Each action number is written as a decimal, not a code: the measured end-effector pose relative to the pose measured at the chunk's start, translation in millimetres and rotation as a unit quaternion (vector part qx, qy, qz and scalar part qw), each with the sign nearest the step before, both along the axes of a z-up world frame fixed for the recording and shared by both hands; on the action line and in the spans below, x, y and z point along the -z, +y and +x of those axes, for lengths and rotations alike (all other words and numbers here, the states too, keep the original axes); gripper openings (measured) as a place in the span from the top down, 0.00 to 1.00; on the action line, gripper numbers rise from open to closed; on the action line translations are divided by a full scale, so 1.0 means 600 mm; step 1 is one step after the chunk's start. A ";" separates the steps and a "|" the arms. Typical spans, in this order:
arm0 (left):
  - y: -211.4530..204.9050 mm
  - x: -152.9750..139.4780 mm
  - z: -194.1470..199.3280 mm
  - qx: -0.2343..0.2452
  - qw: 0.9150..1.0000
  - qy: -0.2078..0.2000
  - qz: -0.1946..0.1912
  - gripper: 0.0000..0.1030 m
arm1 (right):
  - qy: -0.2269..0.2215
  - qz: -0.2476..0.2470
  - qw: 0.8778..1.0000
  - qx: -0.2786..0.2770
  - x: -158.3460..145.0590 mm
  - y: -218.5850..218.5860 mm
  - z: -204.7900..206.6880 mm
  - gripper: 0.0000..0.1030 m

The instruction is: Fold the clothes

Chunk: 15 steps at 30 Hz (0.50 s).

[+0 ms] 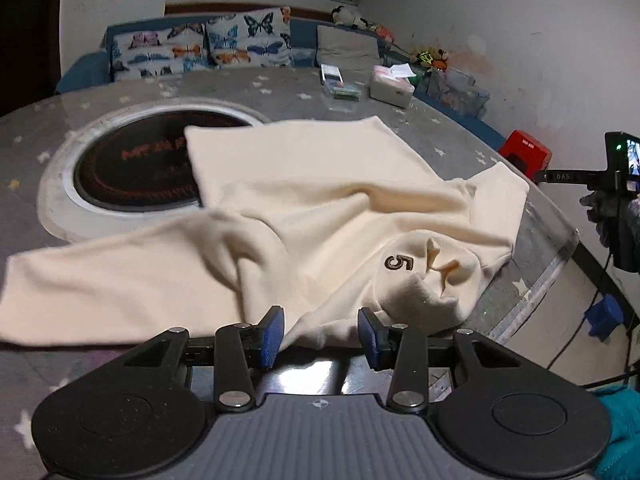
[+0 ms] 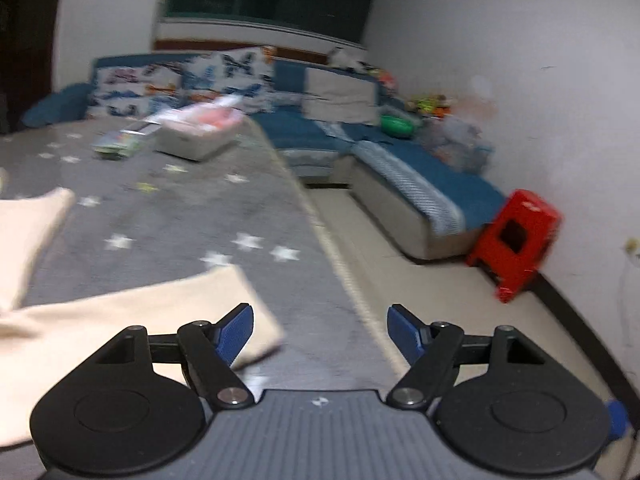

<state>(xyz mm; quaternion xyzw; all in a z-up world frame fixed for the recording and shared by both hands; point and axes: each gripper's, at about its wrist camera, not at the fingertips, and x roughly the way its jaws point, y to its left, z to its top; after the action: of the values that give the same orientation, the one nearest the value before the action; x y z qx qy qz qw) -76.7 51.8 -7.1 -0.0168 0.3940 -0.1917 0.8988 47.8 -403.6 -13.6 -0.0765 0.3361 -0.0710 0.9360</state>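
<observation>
Left gripper [image 1: 321, 334] is sitting with jaws apart at the near hem of the cream sweater [image 1: 304, 216]; a fold of cloth is lying between the blue pads [image 1: 272, 336], not pinched. Right gripper [image 2: 320, 334] is spread wide, holding nothing, left pad overlapping a sleeve end [image 2: 224, 300].

One sweater, crumpled on the grey star-print table [image 1: 420, 128], a black "5" [image 1: 398, 263] showing; its left sleeve is running out of frame, and its top edge is covering part of the round dark inset [image 1: 132, 164], whose lettering is blurred. Right-wrist view is motion-smeared and only showing two scraps of cream cloth.

Far table: one white box [image 1: 391, 88], one smaller packet [image 1: 340, 84], contents unclear. Behind: blue sofa [image 2: 400, 160], two butterfly cushions [image 1: 248, 40], one red stool [image 2: 516, 240].
</observation>
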 end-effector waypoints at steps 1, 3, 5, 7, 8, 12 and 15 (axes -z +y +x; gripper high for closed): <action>-0.002 -0.007 -0.001 0.003 1.000 -0.008 0.000 0.58 | 0.000 0.010 1.000 -0.013 -0.005 0.005 -0.005 0.27; -0.010 -0.021 -0.001 0.011 1.000 -0.021 -0.004 0.57 | 0.001 0.032 0.998 -0.046 -0.016 0.022 -0.014 0.30; -0.028 -0.027 0.003 0.030 0.999 -0.034 -0.008 0.56 | 0.005 0.057 0.995 -0.087 -0.025 0.045 -0.019 0.34; -0.051 -0.023 0.011 0.048 0.998 -0.040 -0.003 0.56 | 0.011 0.086 0.987 -0.134 -0.035 0.074 -0.023 0.35; -0.062 -0.020 0.015 0.057 0.997 -0.043 -0.001 0.56 | 0.016 0.096 0.982 -0.162 -0.039 0.093 -0.027 0.37; -0.105 -0.010 0.031 0.092 0.994 -0.055 0.008 0.56 | 0.036 0.114 0.960 -0.254 -0.049 0.159 -0.042 0.41; -0.123 0.003 0.040 0.101 0.993 -0.061 0.020 0.57 | 0.046 0.106 0.947 -0.299 -0.051 0.199 -0.055 0.43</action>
<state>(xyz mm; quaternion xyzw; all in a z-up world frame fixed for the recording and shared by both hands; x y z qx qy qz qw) -52.8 -21.7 -8.9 0.0526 0.3419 -0.2739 0.8974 15.0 -284.4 17.2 -0.0767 0.3461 0.2517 0.9006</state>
